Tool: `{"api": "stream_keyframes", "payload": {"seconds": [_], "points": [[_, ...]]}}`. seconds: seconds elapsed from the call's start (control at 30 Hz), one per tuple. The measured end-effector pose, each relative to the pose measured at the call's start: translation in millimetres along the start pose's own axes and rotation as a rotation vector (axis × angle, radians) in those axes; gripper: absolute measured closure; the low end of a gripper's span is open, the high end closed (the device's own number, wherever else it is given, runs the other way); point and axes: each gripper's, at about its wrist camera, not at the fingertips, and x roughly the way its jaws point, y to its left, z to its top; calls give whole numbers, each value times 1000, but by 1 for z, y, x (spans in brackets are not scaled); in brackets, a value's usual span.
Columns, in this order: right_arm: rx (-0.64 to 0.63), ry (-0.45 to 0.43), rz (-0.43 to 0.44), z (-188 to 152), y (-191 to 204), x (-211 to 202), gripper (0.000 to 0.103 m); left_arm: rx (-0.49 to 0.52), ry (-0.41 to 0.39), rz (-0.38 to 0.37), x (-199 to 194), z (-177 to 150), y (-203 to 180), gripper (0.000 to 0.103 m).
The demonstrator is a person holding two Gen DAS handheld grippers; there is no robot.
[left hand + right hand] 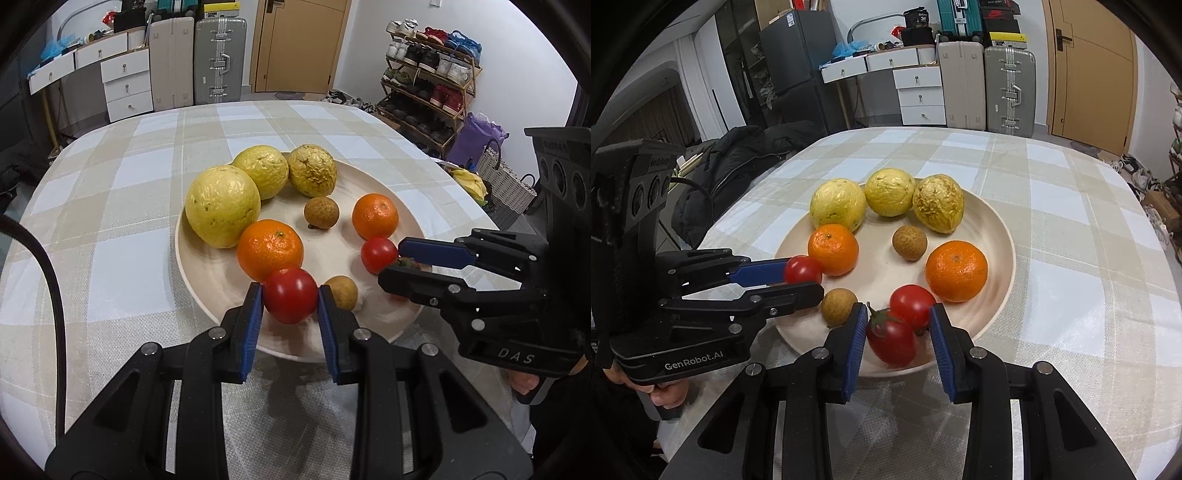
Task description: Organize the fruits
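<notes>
A cream plate (207,280) (997,229) on the checked tablecloth holds three yellow citrus fruits (221,205), two mandarins (269,249) (956,271) and two small brown fruits (321,212). My left gripper (290,297) (803,277) is shut on a round red tomato (290,295) over the plate's near rim, next to a mandarin. My right gripper (898,321) (391,262) is shut on a stemmed tomato (892,339) above the plate's edge. Another loose tomato (912,304) (378,254) lies just beyond its fingertips.
The round table's cloth (110,206) spreads around the plate. Beyond it stand suitcases (219,59), white drawers (125,85), a shoe rack (432,70) and a dark coat on a chair (738,158). A hand (668,395) grips the left tool.
</notes>
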Motion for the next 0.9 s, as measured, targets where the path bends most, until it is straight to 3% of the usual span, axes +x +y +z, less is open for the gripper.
{"api": "stream_keyframes", "payload": {"seconds": [0.4,0.53,0.63,0.7,0.77,0.83,0.9], "points": [[1,-42,-9,-4,0,-15,64,11,-14,18,-7,-4,-3,76],[14,-59,-26,-8,-5,-22,52,11,-32,19,-18,-8,-3,70],[16,-66,-42,-11,-6,-26,46,6,-51,21,-27,-12,-3,61],[27,-77,-44,-14,-8,-29,28,3,-68,42,-32,-13,-2,38],[35,-93,-38,-16,-10,-33,15,4,-107,60,-41,-16,-2,32],[34,-115,-40,-18,-11,-38,11,4,-130,64,-49,-18,0,21],[33,-136,-40,-20,-11,-43,1,6,-163,73,-57,-21,0,18]]}}
